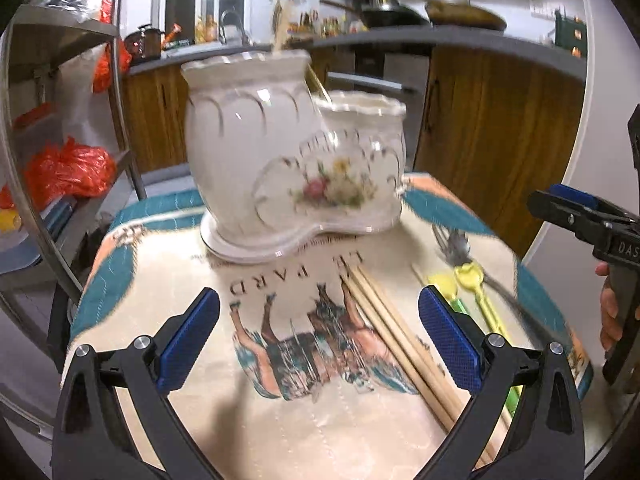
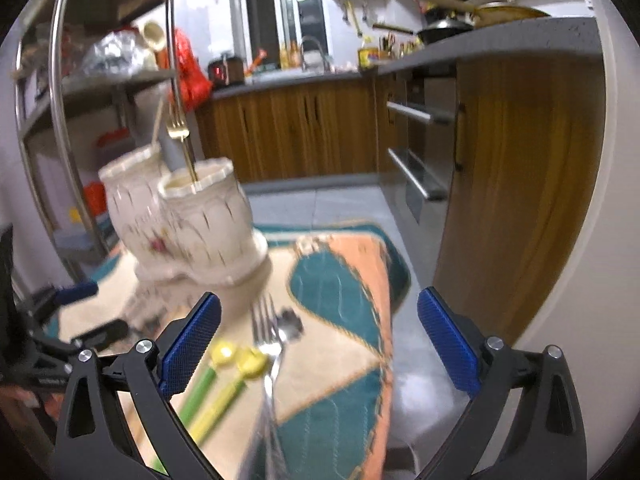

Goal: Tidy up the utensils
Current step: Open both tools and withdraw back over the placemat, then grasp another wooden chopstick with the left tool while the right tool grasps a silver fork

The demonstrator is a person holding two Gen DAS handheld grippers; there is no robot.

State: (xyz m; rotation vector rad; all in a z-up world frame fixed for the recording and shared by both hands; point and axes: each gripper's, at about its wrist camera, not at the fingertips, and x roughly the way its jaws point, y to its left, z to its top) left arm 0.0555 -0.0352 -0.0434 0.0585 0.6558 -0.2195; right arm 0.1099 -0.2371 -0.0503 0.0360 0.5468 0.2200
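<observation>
While both hand-held grippers gape empty: chopsticks (image 1: 394, 332) between left fingers, fork (image 2: 269, 344) between right.

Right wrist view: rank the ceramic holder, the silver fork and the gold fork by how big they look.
1. Ceramic holder, clearly largest.
2. Silver fork; it lies nearer the camera and is blurred, so its rank is unsure.
3. Gold fork, standing in the holder, partly hidden.
</observation>
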